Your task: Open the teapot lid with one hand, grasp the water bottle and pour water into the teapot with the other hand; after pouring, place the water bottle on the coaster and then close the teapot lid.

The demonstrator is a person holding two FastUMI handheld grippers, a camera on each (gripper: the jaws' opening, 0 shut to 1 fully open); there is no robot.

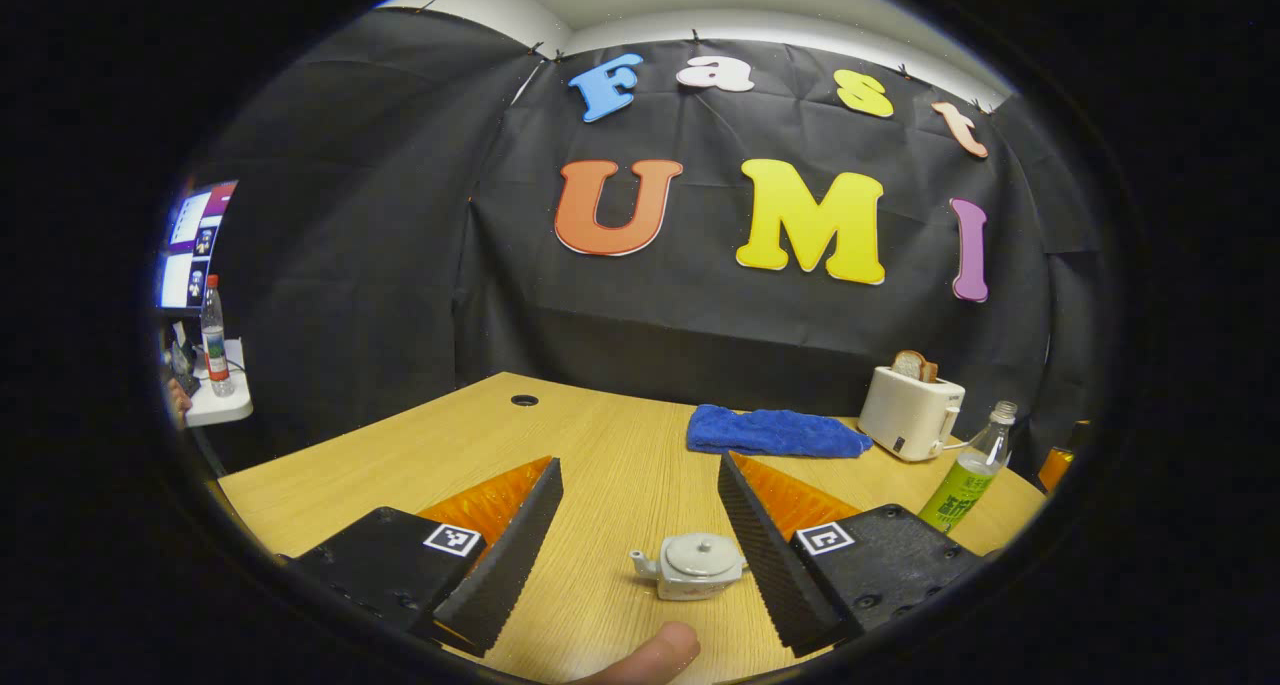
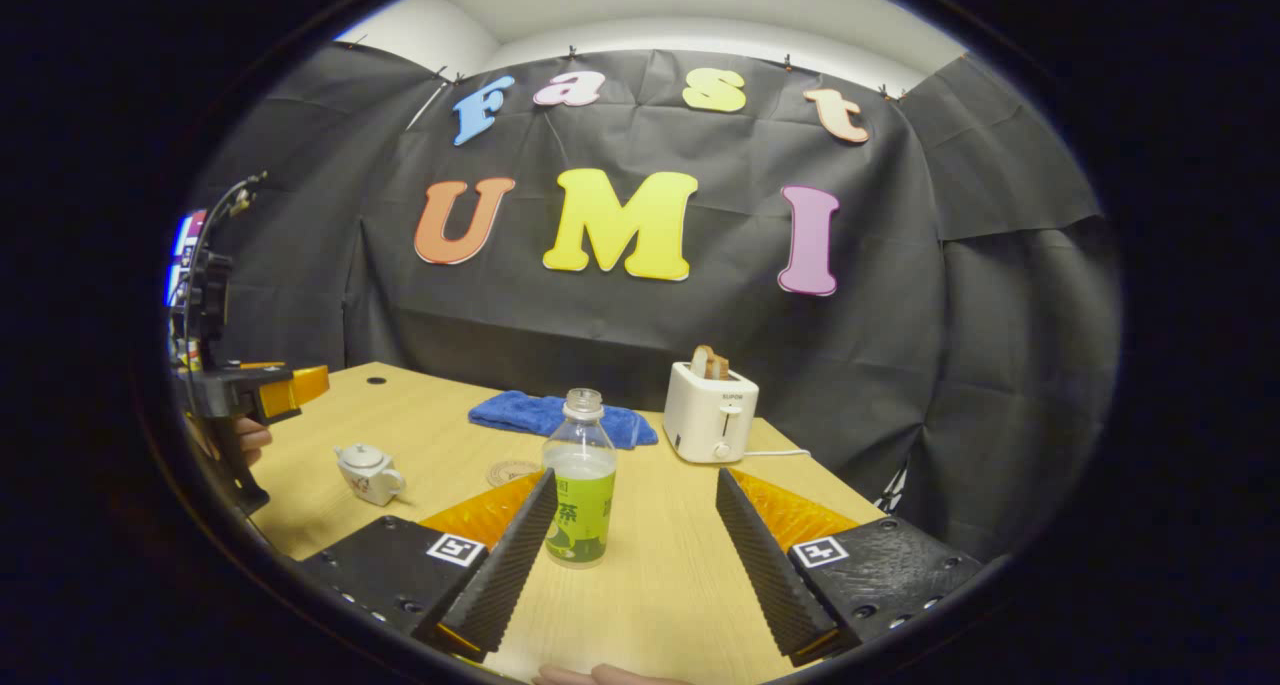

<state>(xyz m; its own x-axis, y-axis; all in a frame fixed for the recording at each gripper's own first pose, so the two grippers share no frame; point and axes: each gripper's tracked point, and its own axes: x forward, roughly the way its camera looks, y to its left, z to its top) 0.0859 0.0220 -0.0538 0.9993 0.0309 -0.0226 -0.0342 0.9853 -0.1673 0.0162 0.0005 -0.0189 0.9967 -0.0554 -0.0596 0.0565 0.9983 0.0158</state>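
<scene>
Here, left gripper (image 1: 640,525) spread wide above the lidded teapot (image 1: 693,566), right gripper (image 2: 636,530) released beside the uncapped water bottle (image 2: 579,490), coaster (image 2: 512,472) seemingly behind it, mid-tabletop (image 2: 660,565).

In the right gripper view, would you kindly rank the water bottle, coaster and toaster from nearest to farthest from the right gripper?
1. Water bottle, just ahead, by its left finger.
2. Coaster, behind the bottle, leftward.
3. Toaster, farthest, at the table's back edge.
</scene>
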